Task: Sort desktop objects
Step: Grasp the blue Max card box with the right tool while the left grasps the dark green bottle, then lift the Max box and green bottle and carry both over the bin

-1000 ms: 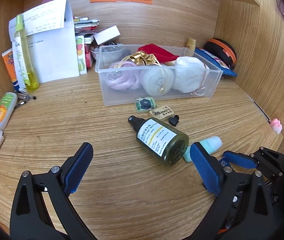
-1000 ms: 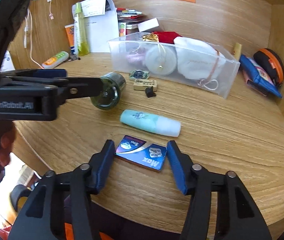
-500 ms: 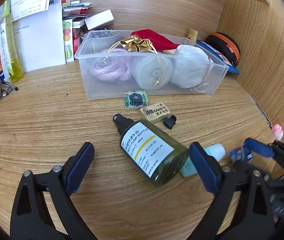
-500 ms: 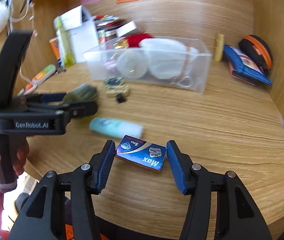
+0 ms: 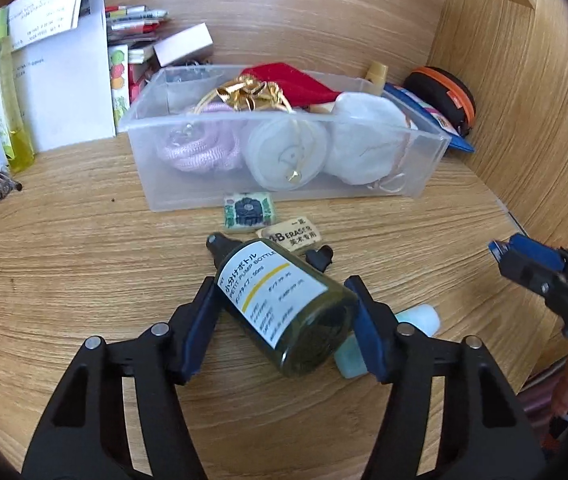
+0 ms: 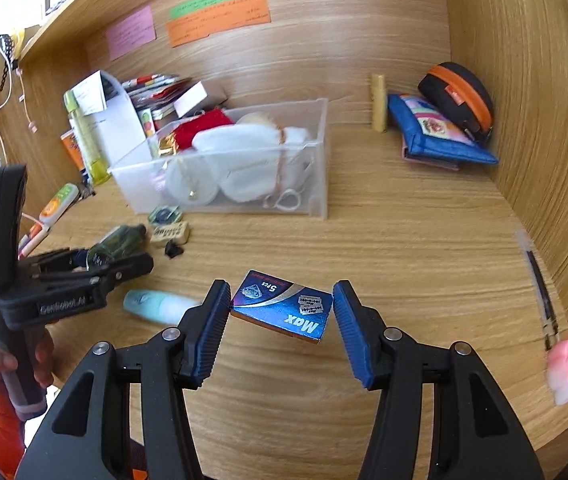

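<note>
Left hand-held gripper (image 5: 284,320) sits low over the wooden table (image 5: 63,280), its blue pads closed in against both sides of a dark green pump bottle (image 5: 284,304); the bottle lies on its side, black cap pointing far-left, white label up, clamped between the pads. Whether it has left the table surface cannot be told. Just behind the bottle's base, on the right, a pale mint tube (image 5: 388,336) lies on the table, half hidden by the right pad. Just beyond the cap: a small green-framed tile (image 5: 247,212), a tan eraser (image 5: 296,236) and a tiny black heart-shaped piece (image 5: 319,258), all close together and near the front wall of the clear plastic bin (image 5: 412,176). Bin holds a pink knit item, white round pouches, gold ribbon, red cloth. Right hand-held gripper (image 6: 281,320) is lifted above the table, its pads pinching a blue razor-blade box (image 6: 281,310) marked "Max"; left pad touches the box edge, contact at the right pad is less plain. Box hangs tilted, clear of the wood. Far right corner: blue pouch (image 6: 440,140) and black-and-orange case (image 6: 460,96) leaning together. Far left: yellow-green bottle (image 5: 7,104) upright beside white papers.
</note>
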Motion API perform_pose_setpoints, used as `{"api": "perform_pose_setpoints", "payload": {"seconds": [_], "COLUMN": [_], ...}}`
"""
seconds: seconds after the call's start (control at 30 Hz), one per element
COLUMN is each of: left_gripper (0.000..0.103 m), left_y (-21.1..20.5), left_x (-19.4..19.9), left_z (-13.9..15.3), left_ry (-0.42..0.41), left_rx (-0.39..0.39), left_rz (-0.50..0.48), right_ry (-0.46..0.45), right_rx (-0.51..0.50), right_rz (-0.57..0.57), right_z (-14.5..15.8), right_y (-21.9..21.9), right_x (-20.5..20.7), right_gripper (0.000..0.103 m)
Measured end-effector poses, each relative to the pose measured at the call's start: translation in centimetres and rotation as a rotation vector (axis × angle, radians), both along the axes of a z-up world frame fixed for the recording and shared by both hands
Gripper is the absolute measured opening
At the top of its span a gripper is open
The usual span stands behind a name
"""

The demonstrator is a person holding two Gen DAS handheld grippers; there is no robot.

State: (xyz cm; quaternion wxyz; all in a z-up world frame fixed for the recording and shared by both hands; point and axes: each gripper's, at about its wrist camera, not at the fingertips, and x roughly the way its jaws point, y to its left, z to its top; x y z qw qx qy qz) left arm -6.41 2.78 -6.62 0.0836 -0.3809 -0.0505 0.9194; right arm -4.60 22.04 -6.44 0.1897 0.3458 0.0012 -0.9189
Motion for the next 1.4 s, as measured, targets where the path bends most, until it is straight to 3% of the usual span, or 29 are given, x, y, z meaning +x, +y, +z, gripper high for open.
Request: {"api": "perform_pose_setpoints", "payload": {"seconds": [0.3,0.4,0.5,0.73,1.03,1.13,1.4], "left_gripper": [0.062,0.053,0.052,0.052,0.052,0.041,0.041], "left_y": [-1.4,-2.0,-2.3,-2.6,-2.7,-1.9,-2.5], "left_x": [0.9,0.9,0.7,-0.3,-3.0,-4.0,-2.7], "left_z": [2.8,3.8,4.4,2.6,0.6,0.0,0.6], "left_ry": [0.072,0.089,0.103,0.034,-0.059,-0.073,-0.036], "left_rx": [-0.005,-0.005,-0.008,-0.010,-0.013,-0.063,-0.013], "left_rz": [0.040,0.045,0.048,0.043,0.041,0.008,0.019], "right_ry": [0.036,0.050,0.068,0.096,0.060,0.057,0.077], "right_rx": [-0.007,-0.009,-0.020,-0.020,-0.006,-0.012,-0.007], "right_rz": [0.005,0.011,0.023,0.047,0.077,0.081,0.097], "right_z": [2.0,2.6,3.6,4.7,3.5,3.4,4.1], "right_y": [-0.6,-1.0,-1.3,-2.3,-3.3,-3.3,-3.4], "right_x": [-2.3,-3.1,-4.0,-4.8,-5.5,-5.6,-5.7], "right_gripper": [0.050,0.050,0.050,0.050,0.050,0.050,0.050]}}
